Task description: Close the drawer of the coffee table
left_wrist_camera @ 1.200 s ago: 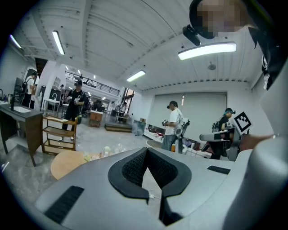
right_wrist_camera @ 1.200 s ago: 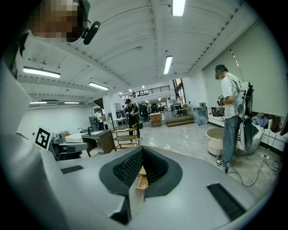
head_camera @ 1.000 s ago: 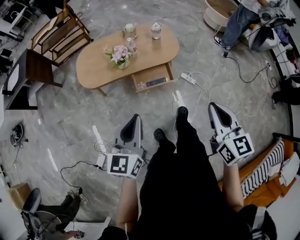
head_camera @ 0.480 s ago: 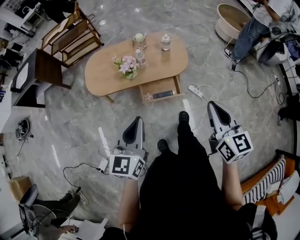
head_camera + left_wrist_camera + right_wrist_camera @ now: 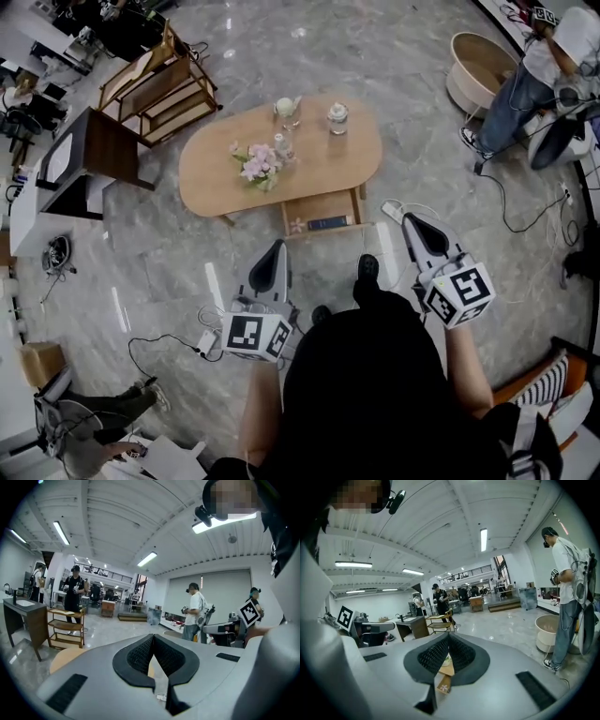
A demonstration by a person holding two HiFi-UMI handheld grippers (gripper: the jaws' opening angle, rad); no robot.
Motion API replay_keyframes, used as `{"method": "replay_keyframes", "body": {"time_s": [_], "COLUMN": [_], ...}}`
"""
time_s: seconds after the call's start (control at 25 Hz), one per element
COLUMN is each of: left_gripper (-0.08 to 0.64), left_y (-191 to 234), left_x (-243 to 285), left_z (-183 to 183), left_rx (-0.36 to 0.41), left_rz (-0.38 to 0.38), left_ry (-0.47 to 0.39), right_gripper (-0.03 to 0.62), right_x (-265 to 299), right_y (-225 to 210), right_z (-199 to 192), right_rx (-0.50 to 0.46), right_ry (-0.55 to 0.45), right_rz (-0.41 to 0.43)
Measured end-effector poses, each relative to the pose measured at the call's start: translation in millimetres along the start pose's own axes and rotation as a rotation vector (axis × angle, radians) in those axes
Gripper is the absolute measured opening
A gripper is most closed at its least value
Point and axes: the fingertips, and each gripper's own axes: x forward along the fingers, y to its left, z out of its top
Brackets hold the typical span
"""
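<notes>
At our knees, above the grey marble floor point(image 5: 169, 262), we hold the left claw point(image 5: 276, 247) and the right claw point(image 5: 409, 220) side by side and apart, each with its jaws pressed together on nothing. Ahead of them the drawer point(image 5: 323, 208) stands pulled out from the near edge of the oval wooden surface point(image 5: 211, 164), well clear of both claws, with a dark flat object point(image 5: 328, 223) lying inside. On top sit a pink bouquet point(image 5: 257, 164), the left glass jar point(image 5: 288, 109) and the right glass jar point(image 5: 337, 117). Beyond, a wooden shelf rack point(image 5: 155, 84) stands at the left, and a person point(image 5: 525, 84) at the right.
</notes>
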Motion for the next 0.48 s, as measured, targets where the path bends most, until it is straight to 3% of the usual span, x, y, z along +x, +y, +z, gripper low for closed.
{"method": "replay_keyframes", "body": {"time_s": [0.24, 0.48], "left_gripper": [0.012, 0.012], "left_y": [-3.2, -0.9], "left_x": [30.6, 30.7], "left_z": [-14.6, -47.4], "left_rx": [-0.038, -0.087], "left_rz": [0.093, 0.17], "left_ry": [0.056, 0.163], "right_gripper": [0.012, 0.012], "right_x": [26.7, 49.0], "right_y": [-28.4, -38.4], "right_z": [-8.8, -44.8], "right_rx": [-0.03, -0.01], "right_ry": [0.071, 0.173], "right_rz": [0.099, 0.175]}}
